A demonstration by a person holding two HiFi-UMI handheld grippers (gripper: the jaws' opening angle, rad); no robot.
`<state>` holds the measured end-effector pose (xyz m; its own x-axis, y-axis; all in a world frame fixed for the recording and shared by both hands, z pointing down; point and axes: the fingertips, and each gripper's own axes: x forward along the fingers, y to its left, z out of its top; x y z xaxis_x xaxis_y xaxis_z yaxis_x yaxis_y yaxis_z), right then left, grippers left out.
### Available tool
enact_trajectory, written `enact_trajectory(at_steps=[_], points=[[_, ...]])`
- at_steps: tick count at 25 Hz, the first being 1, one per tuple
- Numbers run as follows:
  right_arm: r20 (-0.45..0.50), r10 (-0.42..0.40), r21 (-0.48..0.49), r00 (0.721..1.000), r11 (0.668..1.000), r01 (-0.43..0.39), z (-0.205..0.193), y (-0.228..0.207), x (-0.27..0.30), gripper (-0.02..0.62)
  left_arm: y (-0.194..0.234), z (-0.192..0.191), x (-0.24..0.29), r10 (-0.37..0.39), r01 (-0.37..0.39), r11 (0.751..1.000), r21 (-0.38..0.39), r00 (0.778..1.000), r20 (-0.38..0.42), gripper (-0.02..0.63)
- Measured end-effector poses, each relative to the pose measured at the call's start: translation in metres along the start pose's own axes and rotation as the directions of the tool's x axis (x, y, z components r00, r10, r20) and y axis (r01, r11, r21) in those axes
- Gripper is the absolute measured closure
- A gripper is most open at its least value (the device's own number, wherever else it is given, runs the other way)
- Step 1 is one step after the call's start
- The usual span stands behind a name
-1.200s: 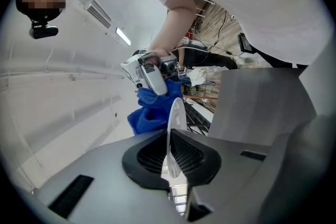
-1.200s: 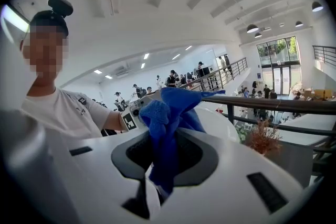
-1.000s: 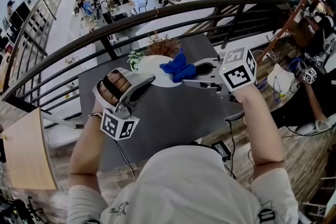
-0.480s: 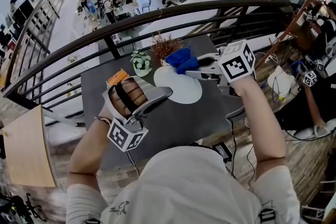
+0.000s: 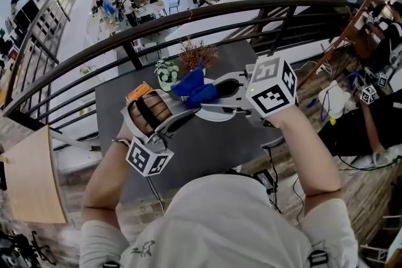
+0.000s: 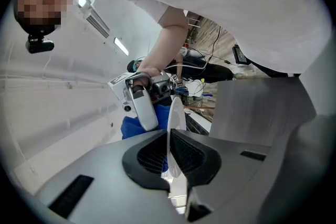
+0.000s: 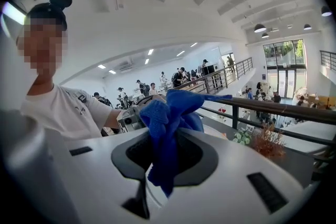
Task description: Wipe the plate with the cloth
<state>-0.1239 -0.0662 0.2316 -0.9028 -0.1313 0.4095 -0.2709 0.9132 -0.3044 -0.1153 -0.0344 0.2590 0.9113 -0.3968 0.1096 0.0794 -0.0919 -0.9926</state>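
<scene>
My left gripper (image 5: pixel 188 112) is shut on the rim of a white plate (image 5: pixel 221 113) and holds it over the dark table (image 5: pixel 188 150). In the left gripper view the plate (image 6: pixel 176 113) stands edge-on between the closed jaws of that gripper (image 6: pixel 169 157). My right gripper (image 5: pixel 204 96) is shut on a bunched blue cloth (image 5: pixel 190 88), which sits against the plate's far left side. The cloth (image 7: pixel 169 123) fills the right gripper (image 7: pixel 163 162) in its own view and hangs below it. Most of the plate's face is hidden by the right gripper.
A small pot of white flowers (image 5: pixel 166 72), a dried reddish plant (image 5: pixel 198 54) and an orange item (image 5: pixel 138 92) stand at the table's far edge. A dark railing (image 5: pixel 188 14) runs behind them. Another person (image 5: pixel 377 116) sits at the right.
The right gripper has carried the cloth leftward and nearer, from the plate's far edge onto its left part. The plate now shows less of its face. The left gripper has shifted slightly.
</scene>
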Motion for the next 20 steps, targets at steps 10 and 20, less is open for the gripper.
enact_trajectory(at_steps=[10,20], points=[[0.010,0.023,0.094,1.000,0.995,-0.023,-0.046,-0.015,0.008,0.515,-0.042,-0.027,0.013,-0.053,0.042,0.981,-0.189,0.997,-0.057,0.583],[0.016,0.003,0.275,1.000,0.962,-0.007,-0.106,-0.062,-0.020,0.515,-0.073,-0.042,0.039,-0.124,0.078,0.918,-0.389,0.988,-0.096,0.580]])
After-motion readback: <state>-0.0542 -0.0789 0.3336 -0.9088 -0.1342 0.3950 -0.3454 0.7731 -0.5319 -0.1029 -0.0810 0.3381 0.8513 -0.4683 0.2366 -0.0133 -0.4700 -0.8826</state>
